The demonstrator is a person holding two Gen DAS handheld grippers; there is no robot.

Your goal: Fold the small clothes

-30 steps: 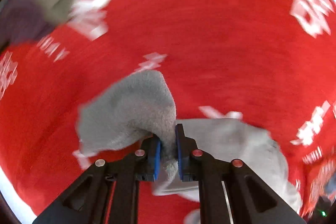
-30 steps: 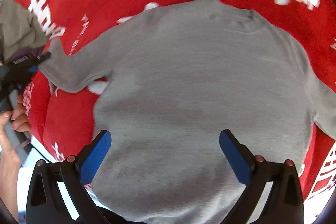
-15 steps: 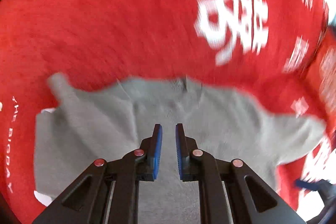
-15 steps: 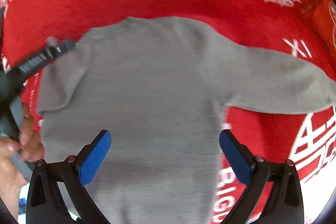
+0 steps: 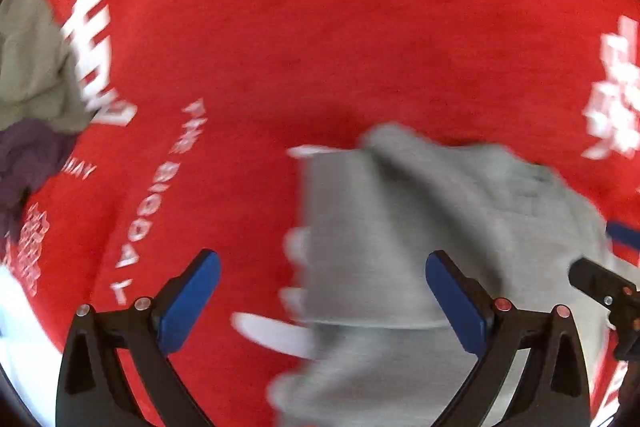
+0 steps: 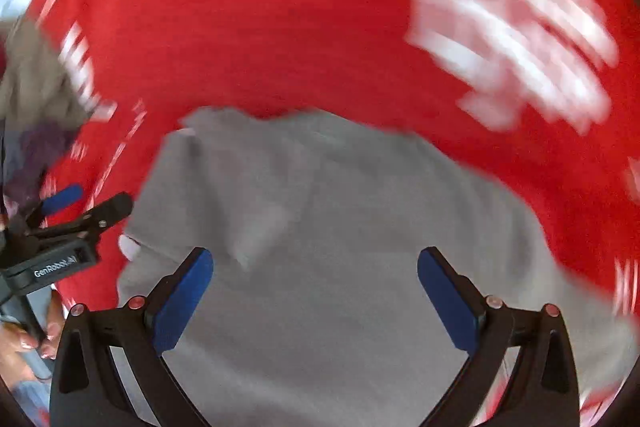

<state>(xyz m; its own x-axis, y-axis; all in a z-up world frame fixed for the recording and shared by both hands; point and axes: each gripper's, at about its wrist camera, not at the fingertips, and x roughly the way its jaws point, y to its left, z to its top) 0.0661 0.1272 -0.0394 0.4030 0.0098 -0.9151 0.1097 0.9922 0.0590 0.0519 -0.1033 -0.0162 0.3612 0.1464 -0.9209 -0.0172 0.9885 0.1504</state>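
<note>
Grey sweater below right gripper, jaws apart; left gripper opening, empty.

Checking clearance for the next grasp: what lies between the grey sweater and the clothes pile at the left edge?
Only bare red printed cloth lies between the grey sweater and the clothes pile, clearest in the left wrist view.

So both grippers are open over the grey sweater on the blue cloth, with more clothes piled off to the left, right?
One thing is off: the cloth under the grey sweater is red with white print, not blue, as both wrist views show. The rest holds: the left gripper and the right gripper hold nothing, and the pile of clothes lies left.
</note>
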